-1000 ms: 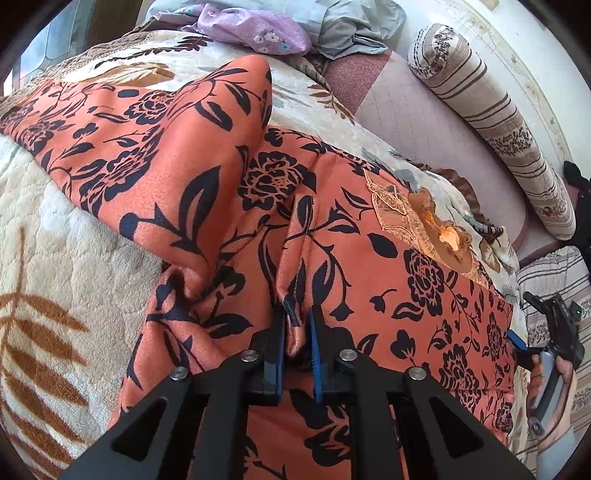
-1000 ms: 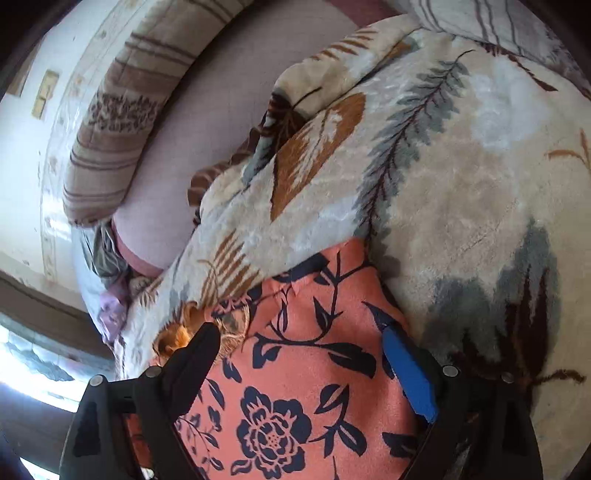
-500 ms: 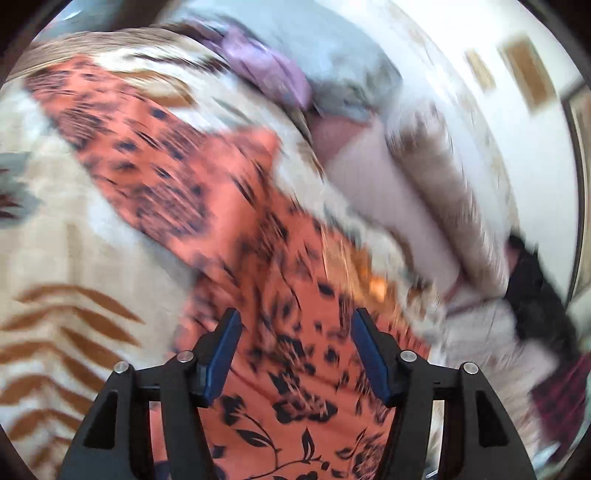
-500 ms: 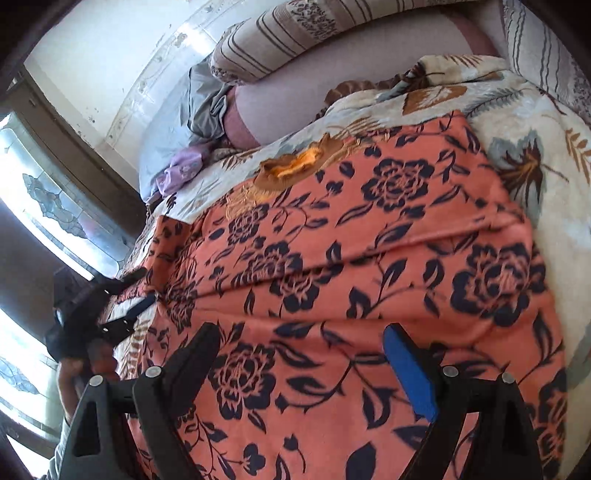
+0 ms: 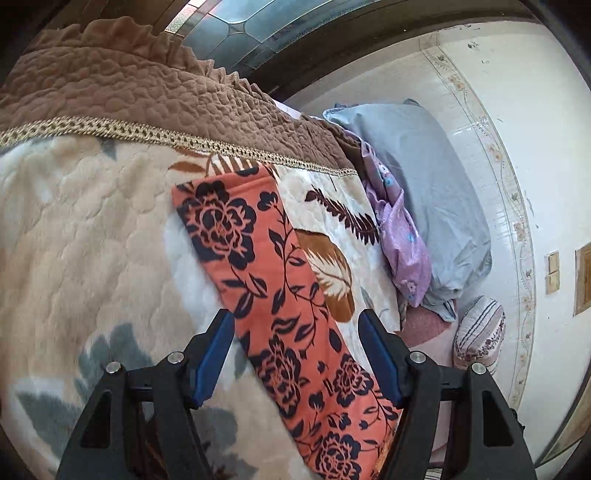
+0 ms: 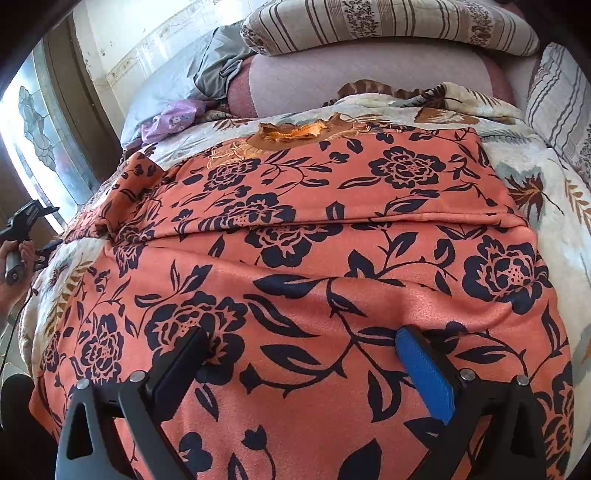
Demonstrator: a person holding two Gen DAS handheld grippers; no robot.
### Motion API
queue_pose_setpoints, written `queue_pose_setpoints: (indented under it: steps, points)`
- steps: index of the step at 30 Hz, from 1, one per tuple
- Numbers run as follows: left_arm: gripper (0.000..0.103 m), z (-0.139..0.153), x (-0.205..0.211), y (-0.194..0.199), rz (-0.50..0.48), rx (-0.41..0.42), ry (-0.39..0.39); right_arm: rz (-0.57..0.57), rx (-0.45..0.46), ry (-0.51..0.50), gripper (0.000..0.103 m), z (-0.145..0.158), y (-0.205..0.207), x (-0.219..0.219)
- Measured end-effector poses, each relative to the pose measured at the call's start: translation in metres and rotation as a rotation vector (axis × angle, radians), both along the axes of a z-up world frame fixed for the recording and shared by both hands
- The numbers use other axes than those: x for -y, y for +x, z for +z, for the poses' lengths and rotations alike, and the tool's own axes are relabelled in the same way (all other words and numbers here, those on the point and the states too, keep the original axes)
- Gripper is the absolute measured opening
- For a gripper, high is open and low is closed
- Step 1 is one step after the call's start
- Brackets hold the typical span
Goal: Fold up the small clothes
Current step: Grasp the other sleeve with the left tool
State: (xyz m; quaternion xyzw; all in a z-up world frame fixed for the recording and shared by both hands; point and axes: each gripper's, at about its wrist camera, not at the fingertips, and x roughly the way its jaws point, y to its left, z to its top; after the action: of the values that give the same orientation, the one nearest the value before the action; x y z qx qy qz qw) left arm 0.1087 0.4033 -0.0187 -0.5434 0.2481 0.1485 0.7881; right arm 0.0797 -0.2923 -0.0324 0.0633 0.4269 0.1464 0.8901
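Orange floral garment spread flat on cream leaf-print blanket, one horizontal crease across its middle. One narrow section stretched toward brown quilted border. Left gripper: jaws apart, just opened further, cloth lying below them but not pinched. Right gripper: jaws at widest, just opened further, hovering over garment's near half, gripping nothing. Lilac cloth and grey pillow beside blanket's far edge. Striped bolster beyond.
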Motion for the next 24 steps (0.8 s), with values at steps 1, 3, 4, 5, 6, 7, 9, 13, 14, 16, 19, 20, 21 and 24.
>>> queue_pose_setpoints:
  steps: [1, 3, 4, 5, 6, 7, 9, 13, 14, 16, 19, 20, 21, 24]
  points:
    - [0.07, -0.004, -0.004, 0.004, 0.014, -0.011, 0.002, 0.0, 0.0, -0.001, 0.102, 0.0, 0.0, 0.0]
    - [0.07, -0.014, -0.01, 0.011, 0.029, -0.037, -0.006, 0.001, 0.0, -0.007, 0.102, 0.0, 0.001, -0.002]
    - [0.07, -0.02, -0.014, 0.011, 0.038, -0.052, -0.016, 0.002, 0.0, -0.009, 0.102, -0.001, 0.001, -0.002]
    - [0.07, -0.028, -0.017, 0.011, 0.051, -0.054, -0.031, 0.002, -0.001, -0.01, 0.102, -0.001, 0.001, -0.002]
    - [0.07, -0.031, -0.019, 0.011, 0.064, -0.041, -0.03, 0.002, -0.001, -0.01, 0.102, -0.001, 0.001, -0.002]
    - [0.07, -0.03, -0.018, 0.011, 0.073, -0.039, -0.016, 0.002, -0.001, -0.009, 0.102, -0.001, 0.002, -0.002]
    - [0.07, -0.027, -0.016, 0.015, 0.082, -0.06, 0.012, 0.002, -0.001, -0.008, 0.102, -0.001, 0.002, -0.002]
    - [0.005, -0.026, -0.024, 0.038, 0.073, -0.212, 0.084, 0.001, -0.002, -0.006, 0.102, -0.002, 0.002, -0.002]
    - [0.006, -0.031, -0.028, 0.043, 0.056, -0.25, 0.083, 0.001, -0.002, -0.004, 0.102, -0.002, 0.003, -0.002]
    - [0.005, -0.027, -0.028, 0.045, 0.053, -0.277, 0.1, 0.001, -0.003, -0.002, 0.102, -0.002, 0.003, -0.002]
    - [0.005, 0.017, -0.007, 0.049, 0.029, -0.284, 0.259, 0.0, -0.003, 0.002, 0.102, -0.002, 0.004, -0.001]
    - [0.005, 0.04, 0.006, 0.051, 0.008, -0.253, 0.326, 0.0, -0.004, 0.003, 0.102, -0.002, 0.004, -0.001]
    - [0.005, 0.066, 0.023, 0.051, -0.02, -0.215, 0.401, -0.001, -0.004, 0.002, 0.102, -0.002, 0.004, -0.001]
    - [0.005, 0.147, 0.095, 0.05, -0.126, -0.059, 0.611, -0.003, -0.006, -0.004, 0.102, -0.002, 0.004, -0.003]
